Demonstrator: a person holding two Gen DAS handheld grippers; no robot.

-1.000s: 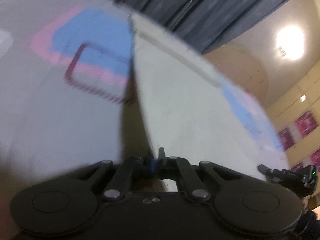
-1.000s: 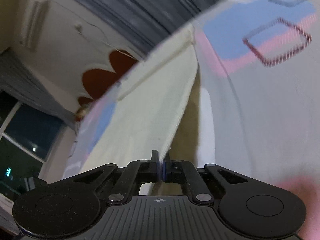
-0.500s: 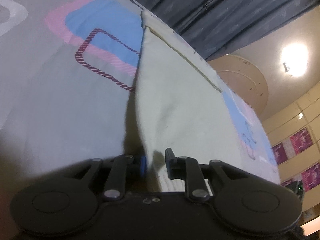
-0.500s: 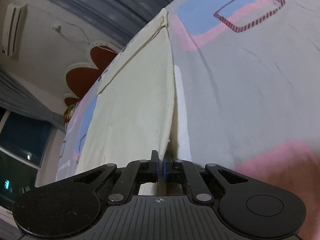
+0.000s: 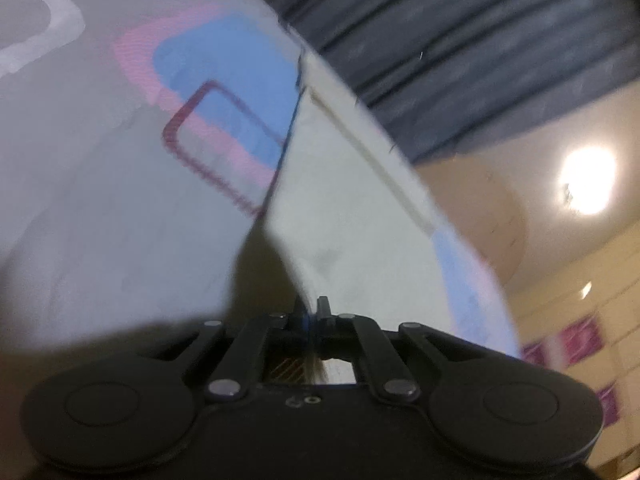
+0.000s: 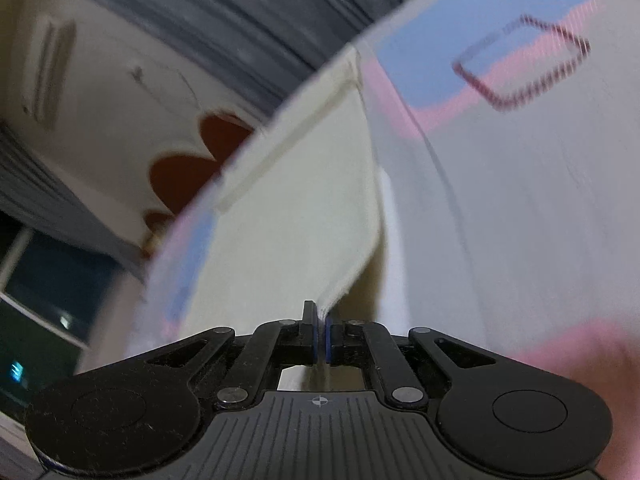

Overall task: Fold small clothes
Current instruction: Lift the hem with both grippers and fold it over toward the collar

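Note:
A pale cream garment [image 5: 352, 200] lies spread on a grey bed sheet [image 5: 100, 208] printed with blue, pink and maroon shapes. In the left wrist view my left gripper [image 5: 310, 312] is shut on the garment's near corner, and the cloth rises from the sheet toward its jaws. The right wrist view shows the same cream garment [image 6: 304, 208] with a seamed band along its far edge. My right gripper [image 6: 320, 318] is shut on the other near corner, the layered edge pinched between its blue pads. Both pictures are blurred.
The patterned sheet [image 6: 520, 184] stretches away to the sides of the garment. Dark pleated curtains [image 5: 460, 40] hang behind the bed. A bright ceiling lamp [image 5: 586, 180] glares at the right, and a dark window [image 6: 48, 304] shows at the left.
The left gripper stood open around the corner half a second ago and has shut on it again. Both corners are lifted off the sheet and both views have tilted.

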